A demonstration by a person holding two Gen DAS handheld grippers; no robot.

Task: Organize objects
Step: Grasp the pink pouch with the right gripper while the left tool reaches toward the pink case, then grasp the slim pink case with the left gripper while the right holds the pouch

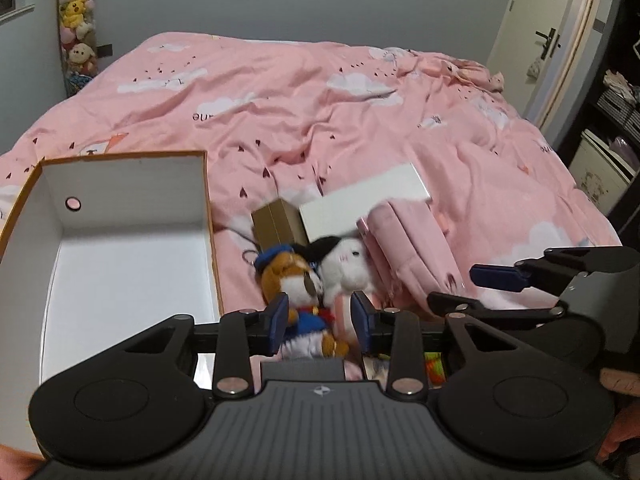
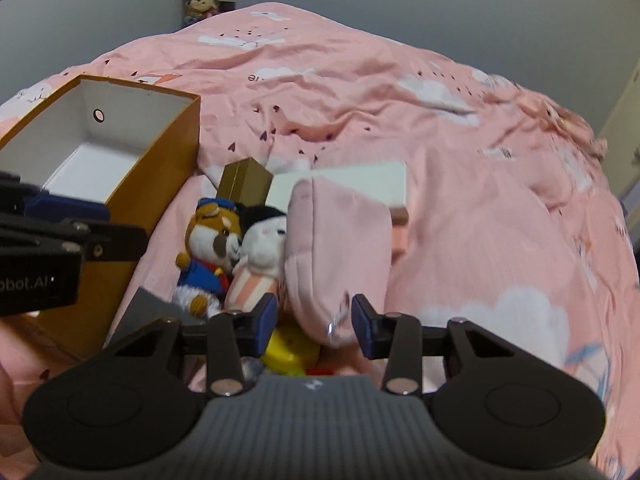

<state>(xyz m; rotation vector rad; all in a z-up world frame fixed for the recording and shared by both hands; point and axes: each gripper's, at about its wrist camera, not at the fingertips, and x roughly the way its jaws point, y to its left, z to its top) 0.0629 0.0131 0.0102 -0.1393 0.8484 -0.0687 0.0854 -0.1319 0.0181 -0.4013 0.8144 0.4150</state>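
- Your left gripper (image 1: pixel 320 322), bottom centre, stood part-open around the brown plush (image 1: pixel 294 284), contact unclear.
- Your right gripper (image 2: pixel 314 320) stood part-open around the pink pouch (image 2: pixel 340 248), grip unclear.
- Your box (image 1: pixel 120 240) lay open at left on the bed (image 1: pixel 320 100).

Toys (image 1: pixel 316 280) beside empty box (image 1: pixel 120 264)
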